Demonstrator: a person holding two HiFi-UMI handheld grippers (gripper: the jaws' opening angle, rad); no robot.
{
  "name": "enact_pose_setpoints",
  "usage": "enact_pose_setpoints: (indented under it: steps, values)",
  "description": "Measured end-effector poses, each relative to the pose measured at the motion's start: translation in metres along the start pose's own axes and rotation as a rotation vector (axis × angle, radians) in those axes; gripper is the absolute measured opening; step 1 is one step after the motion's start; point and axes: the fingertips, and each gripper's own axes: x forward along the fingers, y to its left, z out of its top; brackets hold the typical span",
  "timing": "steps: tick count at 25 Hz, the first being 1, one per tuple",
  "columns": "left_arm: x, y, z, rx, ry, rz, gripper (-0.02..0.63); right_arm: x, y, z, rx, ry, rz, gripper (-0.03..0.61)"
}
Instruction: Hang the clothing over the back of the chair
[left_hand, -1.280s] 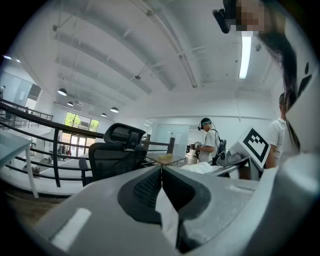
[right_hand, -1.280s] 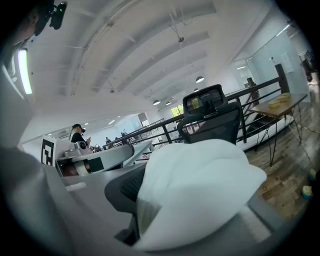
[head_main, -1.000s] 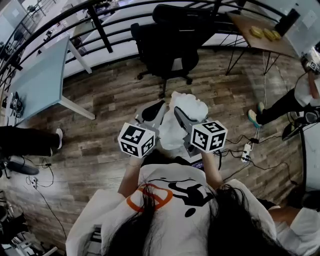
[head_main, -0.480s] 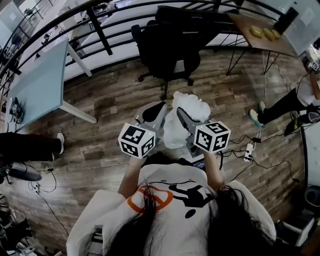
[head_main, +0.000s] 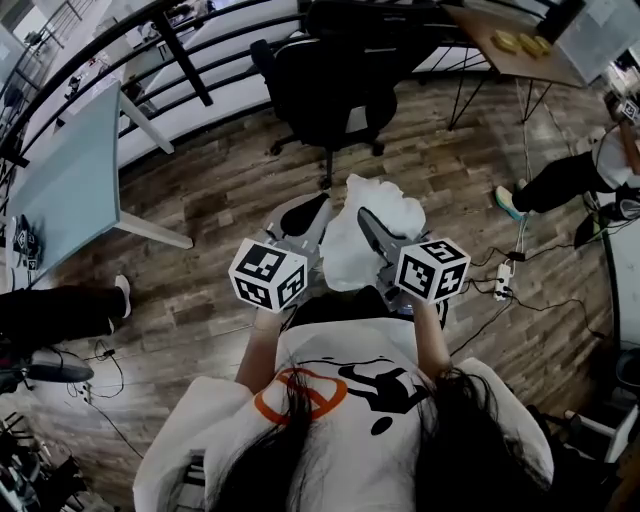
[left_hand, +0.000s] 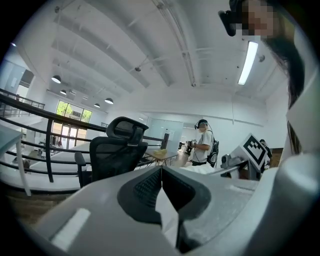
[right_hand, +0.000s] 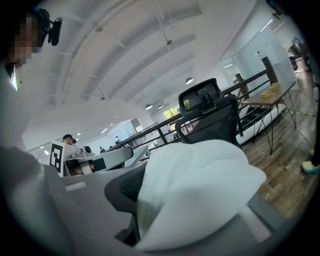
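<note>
The white clothing (head_main: 372, 222) hangs bunched between my two grippers, in front of the person's chest. My right gripper (head_main: 374, 232) is shut on it, and the cloth (right_hand: 200, 185) bulges over its jaws and hides one pad. My left gripper (head_main: 306, 216) is shut on a thin edge of the same cloth (left_hand: 165, 212), which shows as a white strip between its dark pads. The black office chair (head_main: 322, 85) stands ahead on the wood floor, its mesh back and headrest (left_hand: 116, 150) facing me, apart from the clothing. From the right gripper view the chair (right_hand: 212, 120) rises just beyond the cloth.
A pale table (head_main: 70, 175) and a black railing (head_main: 190, 55) lie to the left and behind the chair. A wooden table (head_main: 520, 55) stands at the far right. A person (head_main: 575, 170) sits at the right. Cables and a power strip (head_main: 500, 280) lie on the floor.
Both grippers have edged a little forward toward the chair with the clothing between them. Both grips look unchanged.
</note>
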Motion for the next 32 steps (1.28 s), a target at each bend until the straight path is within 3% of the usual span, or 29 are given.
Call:
enact_pose_setpoints:
  steps: [8, 19, 32]
  values:
    - [0.015, 0.001, -0.005, -0.038, 0.01, -0.041, 0.0, 0.003, -0.007, 0.0, 0.009, 0.035, -0.027, 0.103]
    - [0.055, 0.027, 0.003, -0.035, 0.019, -0.012, 0.0, 0.028, -0.045, 0.032, 0.019, 0.024, 0.008, 0.103]
    - [0.189, 0.031, 0.042, -0.031, -0.015, 0.022, 0.0, 0.025, -0.152, 0.114, -0.031, 0.029, 0.054, 0.101]
